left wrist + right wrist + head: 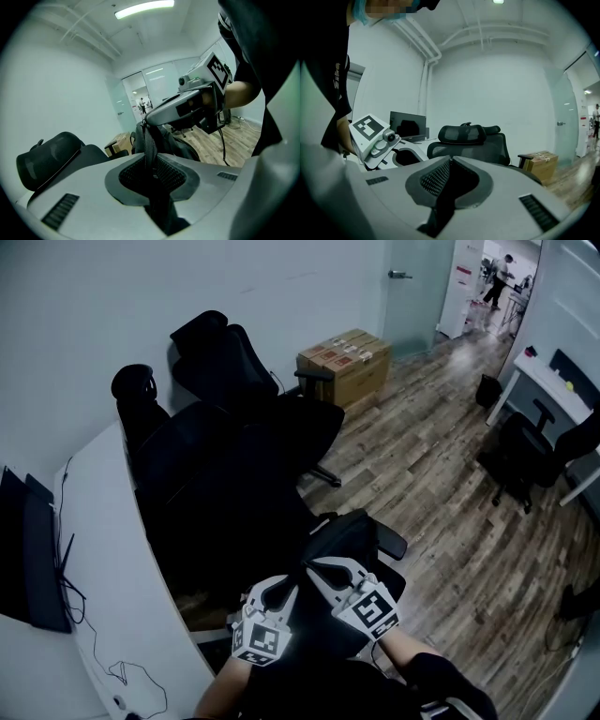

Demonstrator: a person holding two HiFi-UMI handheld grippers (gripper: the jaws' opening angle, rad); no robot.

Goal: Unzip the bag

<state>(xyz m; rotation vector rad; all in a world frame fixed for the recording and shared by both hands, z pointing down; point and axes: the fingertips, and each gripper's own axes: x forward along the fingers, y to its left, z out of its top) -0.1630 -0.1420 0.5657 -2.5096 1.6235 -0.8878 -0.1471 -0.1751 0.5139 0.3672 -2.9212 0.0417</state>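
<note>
Bag point(164, 138) hangs at lower centre of the head view, its zipper point(149, 145) pinched in the left gripper's point(152, 164) jaws. The right gripper's point(147, 123) jaws are pressed together at the zipper's top. Next, likely, comes a pull along it while the left holds firm.

At the left gripper view's centre, the bag point(177, 146) is mostly hidden behind the left gripper point(151, 159). The head view's left edge cuts off the monitor point(28, 554).
</note>
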